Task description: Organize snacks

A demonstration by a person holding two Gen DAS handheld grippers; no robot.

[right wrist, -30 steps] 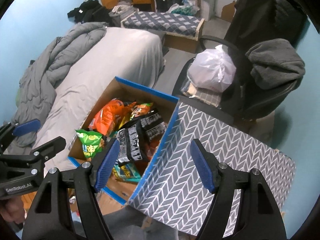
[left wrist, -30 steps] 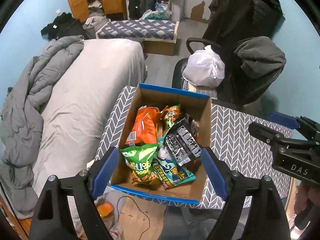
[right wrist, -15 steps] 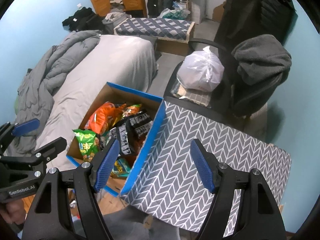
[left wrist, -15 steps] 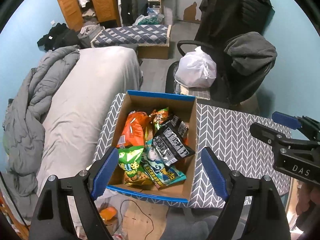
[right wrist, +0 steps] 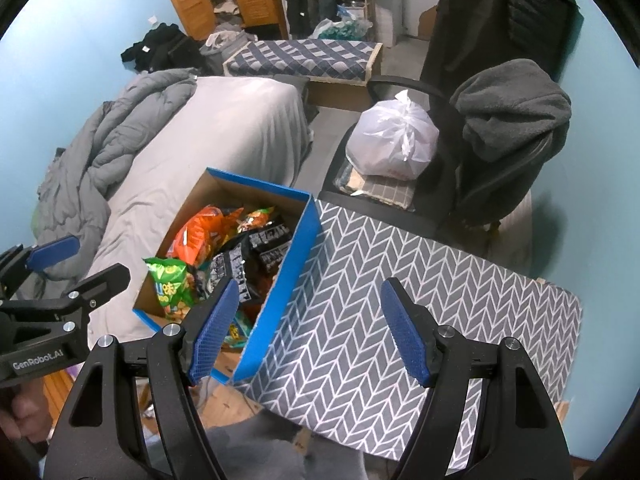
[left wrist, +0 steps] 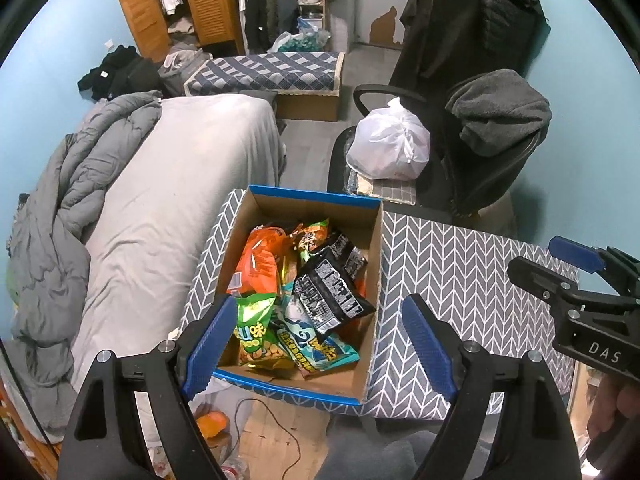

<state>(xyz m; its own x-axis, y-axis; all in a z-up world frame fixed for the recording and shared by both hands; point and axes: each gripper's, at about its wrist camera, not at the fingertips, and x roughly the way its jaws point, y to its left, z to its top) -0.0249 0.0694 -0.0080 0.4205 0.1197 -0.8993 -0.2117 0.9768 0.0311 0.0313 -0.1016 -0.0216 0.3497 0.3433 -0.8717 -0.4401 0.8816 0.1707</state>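
An open cardboard box with blue edges [left wrist: 312,196] [right wrist: 296,248] stands on the left part of a grey chevron-patterned table [left wrist: 460,272] [right wrist: 380,288]. It holds several snack bags: an orange one [left wrist: 256,260], a green one [left wrist: 256,328], a black one [left wrist: 328,292] and a light-blue one [left wrist: 316,348]. My left gripper [left wrist: 320,340] is open and empty, high above the box's near edge. My right gripper [right wrist: 310,328] is open and empty, high above the table just right of the box. Each gripper shows in the other's view, the right one [left wrist: 576,280] and the left one [right wrist: 60,272].
A bed with a grey duvet [left wrist: 160,184] lies left of the table. An office chair [left wrist: 480,152] with a white plastic bag [left wrist: 390,144] and a grey blanket stands behind the table. An orange item and a cable [left wrist: 256,408] lie on the floor below.
Both grippers have pulled up and back, so the box and table look smaller and farther away. Both stay open and empty. The snacks have not moved.
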